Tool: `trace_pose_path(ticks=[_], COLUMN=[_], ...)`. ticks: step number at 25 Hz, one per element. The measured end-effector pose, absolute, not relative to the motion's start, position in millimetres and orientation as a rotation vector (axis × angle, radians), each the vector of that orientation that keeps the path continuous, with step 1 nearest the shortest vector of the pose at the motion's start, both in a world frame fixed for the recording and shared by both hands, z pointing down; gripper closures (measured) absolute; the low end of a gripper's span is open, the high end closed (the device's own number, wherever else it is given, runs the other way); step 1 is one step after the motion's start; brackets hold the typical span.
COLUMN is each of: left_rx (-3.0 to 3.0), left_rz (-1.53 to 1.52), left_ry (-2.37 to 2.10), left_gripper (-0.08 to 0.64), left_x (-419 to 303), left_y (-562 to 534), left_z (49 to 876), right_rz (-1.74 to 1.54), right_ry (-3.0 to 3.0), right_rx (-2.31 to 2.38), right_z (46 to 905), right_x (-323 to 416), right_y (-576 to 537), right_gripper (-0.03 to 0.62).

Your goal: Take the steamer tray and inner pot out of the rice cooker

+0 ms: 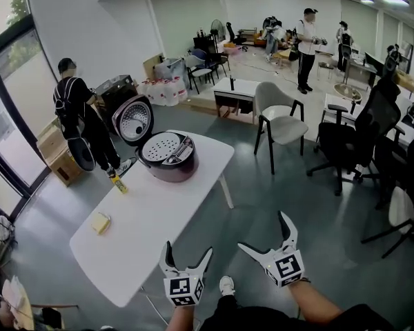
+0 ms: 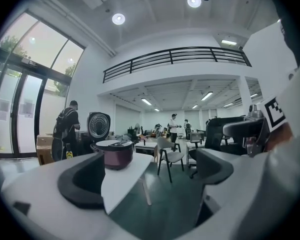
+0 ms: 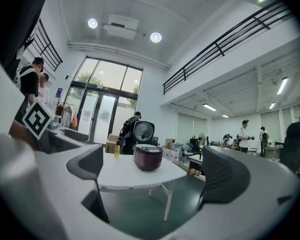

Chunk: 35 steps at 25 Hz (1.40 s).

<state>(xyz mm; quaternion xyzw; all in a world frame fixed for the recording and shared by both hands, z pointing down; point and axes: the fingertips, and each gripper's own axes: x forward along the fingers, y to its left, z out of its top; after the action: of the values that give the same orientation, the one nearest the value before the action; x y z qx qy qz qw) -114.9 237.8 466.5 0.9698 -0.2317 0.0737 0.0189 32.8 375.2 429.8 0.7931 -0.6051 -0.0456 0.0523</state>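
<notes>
White-bodied, black-tipped left gripper and right gripper are held low at the near edge of the head view, each with jaws spread wide. Both gripper views show nothing between the jaws, only floor and table beyond.

White table starts just ahead of the left gripper and runs away toward the upper right. A yellow block lies near its left edge. Further along that edge stands a small yellow bottle.

Rice cooker, dark maroon, sits at the far end of the table, well apart from both grippers. Its lid stands open and upright behind it. The perforated steamer tray sits in the cooker's mouth. The inner pot under it is not visible.

A person in black stands at the table's far left corner, beside the cooker. A grey chair stands on the floor to the right of the table.
</notes>
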Motion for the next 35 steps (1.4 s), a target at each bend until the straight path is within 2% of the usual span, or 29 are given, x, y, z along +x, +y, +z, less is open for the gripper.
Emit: trace_pose_path(ticks=[18,30,35], left_rx=[2.948,2.862,2.796], left_rz=[0.261,0.289,0.325], left_ry=[-0.776,-0.91,-1.027], left_gripper=[0.02,0.034,0.038], left_x=[-32.2,-20.4,1.8], left_y=[26.3,-53.4,-78.6], left_z=[472.8,476.2,482.7], right_rz=[-0.097,-0.065,-0.073], right_ry=[-1.944,-2.04,-2.123], right_rx=[2.254,2.17,2.079], right_z=[432.2,434.0,435.9], right_x=[123.5,157.3,192.9], right_y=[136.7,37.2,-7.2], right_gripper=[0.002,0.003,0.003])
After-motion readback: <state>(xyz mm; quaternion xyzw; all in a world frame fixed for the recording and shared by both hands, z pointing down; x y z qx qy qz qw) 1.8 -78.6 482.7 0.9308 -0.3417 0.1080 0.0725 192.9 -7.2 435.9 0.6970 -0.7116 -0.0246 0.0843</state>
